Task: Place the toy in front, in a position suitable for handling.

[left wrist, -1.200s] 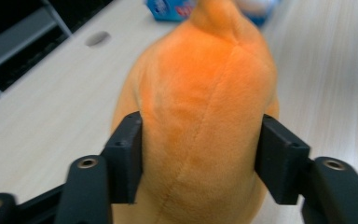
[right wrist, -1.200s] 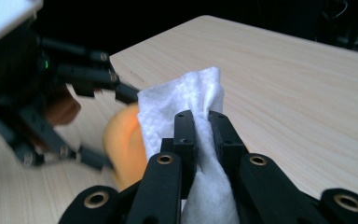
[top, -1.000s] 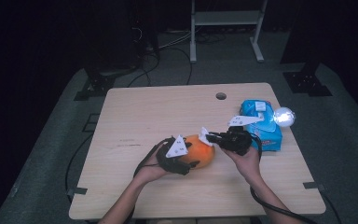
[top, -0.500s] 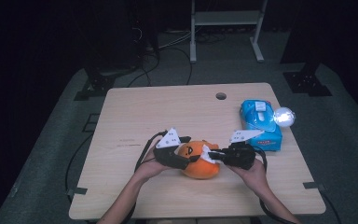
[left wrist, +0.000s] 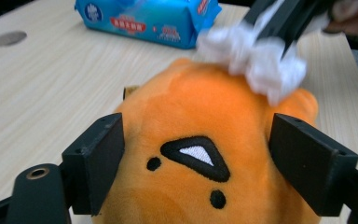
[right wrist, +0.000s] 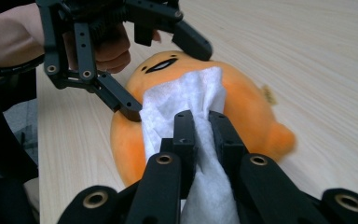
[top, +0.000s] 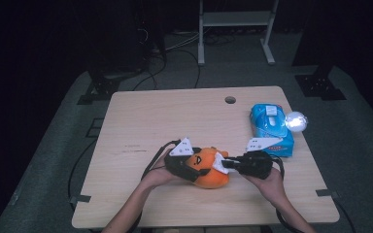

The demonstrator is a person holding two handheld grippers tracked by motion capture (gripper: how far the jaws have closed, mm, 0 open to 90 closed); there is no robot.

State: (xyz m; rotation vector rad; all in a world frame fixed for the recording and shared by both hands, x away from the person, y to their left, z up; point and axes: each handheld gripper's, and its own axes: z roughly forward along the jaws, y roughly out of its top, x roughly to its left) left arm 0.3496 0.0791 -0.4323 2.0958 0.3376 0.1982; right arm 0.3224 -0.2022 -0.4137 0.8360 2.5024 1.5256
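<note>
An orange plush toy [top: 209,171] with a stitched face lies near the table's front edge. My left gripper [top: 194,167] straddles its head [left wrist: 200,107]. Its jaws have just been opening and now stand on either side of the plush without squeezing it. My right gripper [top: 225,165] comes in from the right, shut on a crumpled white wipe [right wrist: 182,93]. The wipe [left wrist: 256,60] rests on top of the plush [right wrist: 251,107]. The right gripper view also shows the left gripper [right wrist: 165,79] spread around the toy's head.
A blue pack of wipes [top: 271,128] lies at the right of the table, with a bright round light [top: 295,121] beside it. A cable hole [top: 230,100] sits near the far edge. Bare wood stretches left and beyond the plush.
The right gripper has come down toward the front edge with the wipe, which now lies on the plush. The left gripper's jaws have spread wider around the toy's head.
</note>
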